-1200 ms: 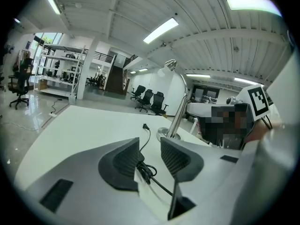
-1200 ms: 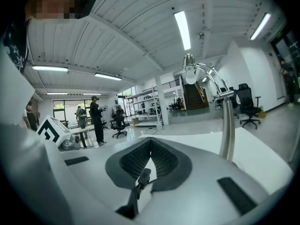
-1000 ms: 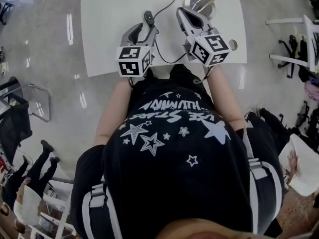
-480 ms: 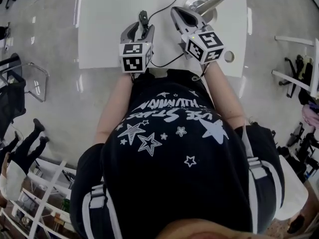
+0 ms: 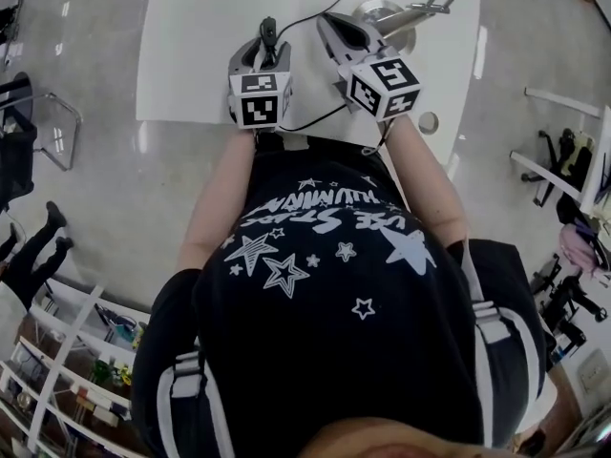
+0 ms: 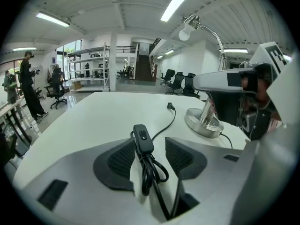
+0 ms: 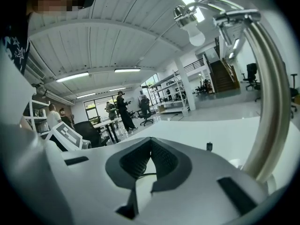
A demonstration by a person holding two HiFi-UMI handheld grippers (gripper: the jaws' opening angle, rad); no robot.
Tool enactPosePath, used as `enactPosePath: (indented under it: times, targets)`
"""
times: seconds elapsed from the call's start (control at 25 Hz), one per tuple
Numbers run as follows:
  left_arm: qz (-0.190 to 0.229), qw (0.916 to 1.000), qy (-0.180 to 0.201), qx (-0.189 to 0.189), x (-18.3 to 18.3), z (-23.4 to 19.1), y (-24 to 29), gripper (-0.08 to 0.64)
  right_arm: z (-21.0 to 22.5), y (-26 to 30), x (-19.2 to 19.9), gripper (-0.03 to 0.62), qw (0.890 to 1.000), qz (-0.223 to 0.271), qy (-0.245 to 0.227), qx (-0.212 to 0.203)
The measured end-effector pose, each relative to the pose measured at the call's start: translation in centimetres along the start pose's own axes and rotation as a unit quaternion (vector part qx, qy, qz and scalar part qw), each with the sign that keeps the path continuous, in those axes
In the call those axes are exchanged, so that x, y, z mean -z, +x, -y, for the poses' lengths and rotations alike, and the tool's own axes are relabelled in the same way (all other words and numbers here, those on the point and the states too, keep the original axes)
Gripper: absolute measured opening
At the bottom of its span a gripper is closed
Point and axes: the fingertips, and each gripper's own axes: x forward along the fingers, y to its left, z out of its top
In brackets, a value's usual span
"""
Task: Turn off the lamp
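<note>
The left gripper (image 6: 150,149) is hovering low over the white surface (image 6: 84,121) with its jaws standing wide, having just been opening. The black inline switch (image 6: 142,138) on the lamp's cord (image 6: 161,128) is lying unclamped between the pads. The right gripper (image 7: 151,146) is holding its jaws closed and empty just beside the silver lamp (image 7: 269,111), which is standing toward the surface's far right.

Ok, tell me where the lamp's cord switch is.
In the left gripper view the cord switch lies on the white table inside the left claw, whose jaws have just been opening, left of the lamp base.
</note>
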Motion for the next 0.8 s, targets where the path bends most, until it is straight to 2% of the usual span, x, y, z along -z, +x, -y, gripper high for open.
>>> enactPosePath:
  times: [0.4, 0.8]
  targets:
    - [-0.023, 0.9988, -0.005, -0.043, 1.5, -1.8, 1.4, 0.196, -0.5, 2.7, 1.0, 0.005, 0.998, -0.028, -0.014, -0.045]
    - [-0.023, 0.9992, 0.002, -0.034, 1.2, -1.5, 1.0, 0.178, -1.9, 4.2, 1.5, 0.006, 0.996, -0.053, -0.03, -0.07]
